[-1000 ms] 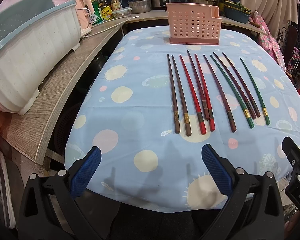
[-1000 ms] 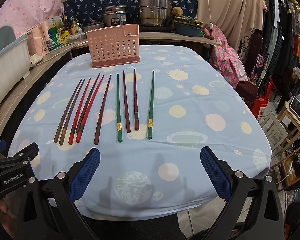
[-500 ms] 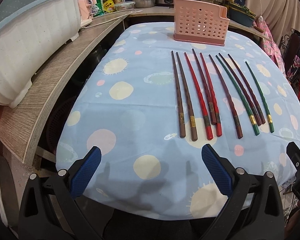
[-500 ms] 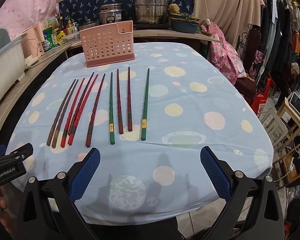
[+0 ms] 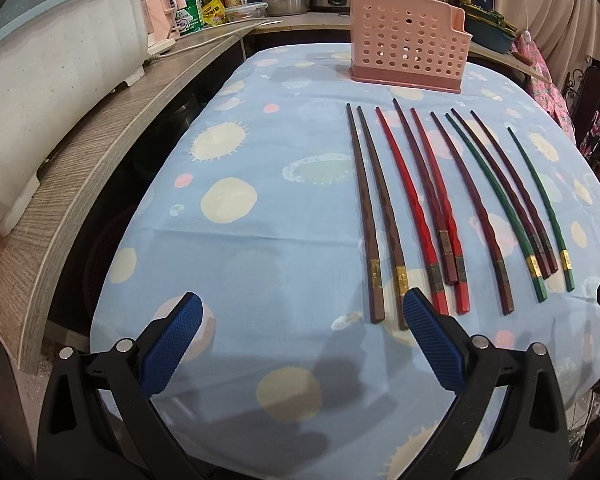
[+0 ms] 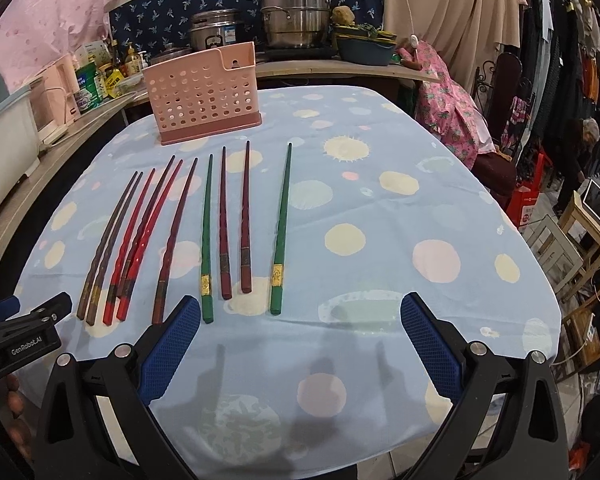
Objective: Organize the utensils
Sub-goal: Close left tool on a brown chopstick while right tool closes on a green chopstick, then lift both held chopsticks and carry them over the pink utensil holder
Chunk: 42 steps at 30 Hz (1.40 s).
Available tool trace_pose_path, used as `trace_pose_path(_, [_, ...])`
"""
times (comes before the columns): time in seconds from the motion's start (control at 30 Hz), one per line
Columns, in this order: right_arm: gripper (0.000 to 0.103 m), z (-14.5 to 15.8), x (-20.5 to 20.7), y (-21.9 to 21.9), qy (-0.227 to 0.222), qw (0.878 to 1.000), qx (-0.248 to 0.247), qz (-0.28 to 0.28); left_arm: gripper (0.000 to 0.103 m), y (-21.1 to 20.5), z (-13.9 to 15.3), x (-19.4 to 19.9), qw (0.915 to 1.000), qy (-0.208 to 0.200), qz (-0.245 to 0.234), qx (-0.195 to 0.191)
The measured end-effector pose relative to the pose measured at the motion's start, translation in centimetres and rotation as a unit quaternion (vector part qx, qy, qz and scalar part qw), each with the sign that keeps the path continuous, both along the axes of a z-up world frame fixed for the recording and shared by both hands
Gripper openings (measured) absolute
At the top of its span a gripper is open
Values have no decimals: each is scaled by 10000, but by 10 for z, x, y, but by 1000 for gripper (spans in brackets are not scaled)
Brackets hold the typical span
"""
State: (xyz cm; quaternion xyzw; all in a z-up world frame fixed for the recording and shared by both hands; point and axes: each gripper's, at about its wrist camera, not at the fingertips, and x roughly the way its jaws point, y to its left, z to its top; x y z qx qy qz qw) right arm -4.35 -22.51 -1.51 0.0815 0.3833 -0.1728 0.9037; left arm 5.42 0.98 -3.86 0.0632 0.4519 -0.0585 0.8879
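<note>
Over the near table edge, you have brought both grippers closer to the chopsticks (image 5: 440, 216).
Left gripper (image 5: 302, 332) and right gripper (image 6: 300, 332) gape empty; nothing sits in the pink holder (image 6: 204, 98) yet.

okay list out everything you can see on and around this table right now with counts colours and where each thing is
chopsticks: ten; two brown, two red, four dark red, two green; side by side on the tablecloth
utensil basket: one, pink, upright beyond the chopstick tips
tablecloth: one, light blue with dots, covering the table
steel pots: several, silver, back counter
white bin: one, left shelf
left gripper: blue pads, open, near the brown pair
right gripper: blue pads, open, near the green chopsticks
</note>
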Motion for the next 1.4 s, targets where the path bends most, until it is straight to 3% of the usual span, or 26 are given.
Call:
trace_pose_path(0.07, [96, -4, 4, -4, 7, 10000, -46, -13, 95, -1, -4, 5, 10000, 20, -5, 7])
trace_pose_path(0.33, [74, -15, 25, -11, 82, 9999, 109, 50, 93, -1, -18, 18, 9998, 197, 23, 18])
trace_pose_path(0.53, [63, -27, 35, -10, 217, 9995, 210, 129, 88, 4, -24, 20, 9992, 317, -1, -256])
trace_pose_path(0.93, [43, -37, 36, -12, 305, 9991, 248, 163, 61, 7, -19, 23, 9992, 231, 63, -322])
trace_pose_path(1.03, [34, -38, 36, -11, 269, 9993, 168, 219, 45, 4, -17, 20, 9992, 205, -13, -335])
trace_pose_path(1.17, [14, -38, 35, -13, 142, 9989, 230, 385, 13, 3, -15, 20, 9986, 247, -177, -439])
trace_pose_path(1.23, [7, -38, 35, -14, 114, 9985, 308, 434, 9, 4, -14, 20, 9979, 311, -217, -525])
trace_pose_path(1.4, [7, -29, 29, -21, 11, 9979, 493, 422, 7, 8, -6, 17, 9972, 294, -240, -639])
